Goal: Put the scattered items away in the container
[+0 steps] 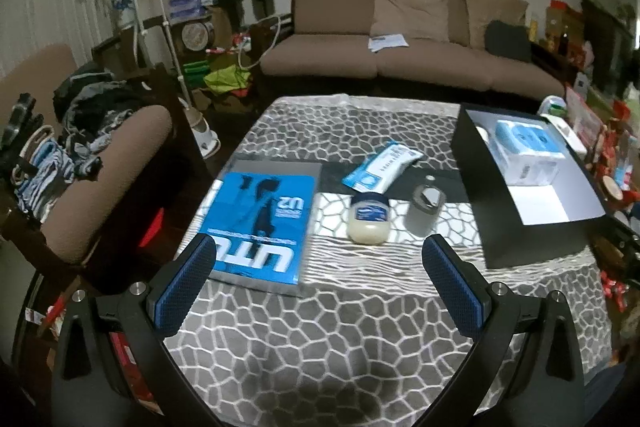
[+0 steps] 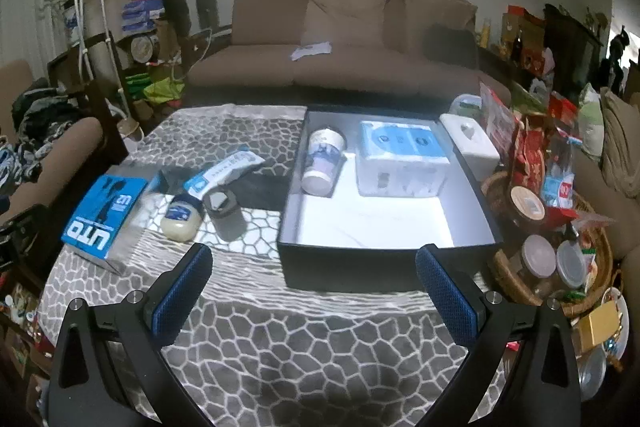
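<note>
A black box (image 2: 344, 259) with a white inside stands on the patterned table; in it lie a paper cup (image 2: 324, 163) on its side and a blue-and-white tissue pack (image 2: 402, 159). The same box (image 1: 472, 187) shows at the right in the left wrist view. Left of it lie a blue book (image 1: 260, 223) (image 2: 104, 215), a small jar with a blue lid (image 1: 369, 217) (image 2: 182, 219), a dark grey jar (image 1: 424, 209) (image 2: 224, 211) and a blue-white wipes packet (image 1: 380, 167) (image 2: 224, 169). My left gripper (image 1: 320, 259) hangs open before the book and jars. My right gripper (image 2: 314, 267) is open before the box.
A brown sofa (image 1: 400, 39) stands behind the table. An armchair (image 1: 92, 187) piled with clothes is at the left. At the right edge sit a white tissue box (image 2: 472, 143) and wicker baskets (image 2: 516, 279) of snacks and containers. The grey patterned cloth (image 1: 340, 339) covers the table.
</note>
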`<state>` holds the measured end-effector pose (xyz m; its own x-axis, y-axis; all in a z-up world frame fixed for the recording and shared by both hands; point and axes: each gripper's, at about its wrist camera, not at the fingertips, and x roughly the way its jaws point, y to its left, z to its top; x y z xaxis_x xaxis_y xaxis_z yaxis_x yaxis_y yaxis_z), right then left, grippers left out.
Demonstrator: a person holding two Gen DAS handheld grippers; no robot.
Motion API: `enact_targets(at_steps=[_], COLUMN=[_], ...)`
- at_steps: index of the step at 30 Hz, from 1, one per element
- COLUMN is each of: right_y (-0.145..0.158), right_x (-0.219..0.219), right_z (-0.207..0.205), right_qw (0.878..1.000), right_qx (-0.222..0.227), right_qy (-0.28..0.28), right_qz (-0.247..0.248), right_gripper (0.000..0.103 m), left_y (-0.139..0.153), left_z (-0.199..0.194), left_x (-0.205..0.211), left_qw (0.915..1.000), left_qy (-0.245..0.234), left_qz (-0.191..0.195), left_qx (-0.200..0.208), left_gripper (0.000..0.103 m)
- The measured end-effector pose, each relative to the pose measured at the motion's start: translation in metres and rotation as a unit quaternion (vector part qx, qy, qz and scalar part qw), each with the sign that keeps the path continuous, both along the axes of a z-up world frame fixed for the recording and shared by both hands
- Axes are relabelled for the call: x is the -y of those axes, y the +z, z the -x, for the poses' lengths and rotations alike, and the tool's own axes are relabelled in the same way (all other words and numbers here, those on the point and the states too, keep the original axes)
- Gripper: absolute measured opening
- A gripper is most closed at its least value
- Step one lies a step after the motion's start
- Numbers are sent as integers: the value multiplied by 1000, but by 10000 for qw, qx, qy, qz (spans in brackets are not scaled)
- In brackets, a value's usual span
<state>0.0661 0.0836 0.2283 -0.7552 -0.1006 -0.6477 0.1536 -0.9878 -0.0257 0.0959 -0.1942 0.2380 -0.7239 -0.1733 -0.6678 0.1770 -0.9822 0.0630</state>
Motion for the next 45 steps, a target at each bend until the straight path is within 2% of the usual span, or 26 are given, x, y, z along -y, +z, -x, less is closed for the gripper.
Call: enact_targets(at_steps=[6, 13, 22, 26, 31, 37, 45], right_y=[4, -6, -40, -59, -93, -132, -161], right_x=[35, 86, 152, 174, 202, 235, 267], right_z=[-1, 6, 16, 25, 40, 53, 72], right_qw=[9996, 9986, 9934, 9895, 9811, 9694, 9523], right_qx=[-57, 76, 360, 558, 957, 1225, 1618], right_qy=[227, 507, 1060, 1330, 1667, 2100, 2444], right_qz=[-145, -94, -269, -94, 222, 347, 847], right_gripper=[103, 103, 103, 103, 103, 103, 103], left_y=[4, -11, -51, -75, -108, -155, -185], left_z=[-4, -5, 1, 9, 25, 44, 61], left_x=[30, 72, 151, 178, 197, 210, 209], left_qw=[9999, 9995, 9983, 9982, 9980, 9961, 9888], left_qy=[152, 296, 438, 384, 94, -264, -1041], left_qz=[-5, 97, -304, -283, -305, -300, -772], left_qx=[-61, 87, 252, 361, 542, 789, 746], left_gripper=[103, 103, 103, 103, 103, 103, 103])
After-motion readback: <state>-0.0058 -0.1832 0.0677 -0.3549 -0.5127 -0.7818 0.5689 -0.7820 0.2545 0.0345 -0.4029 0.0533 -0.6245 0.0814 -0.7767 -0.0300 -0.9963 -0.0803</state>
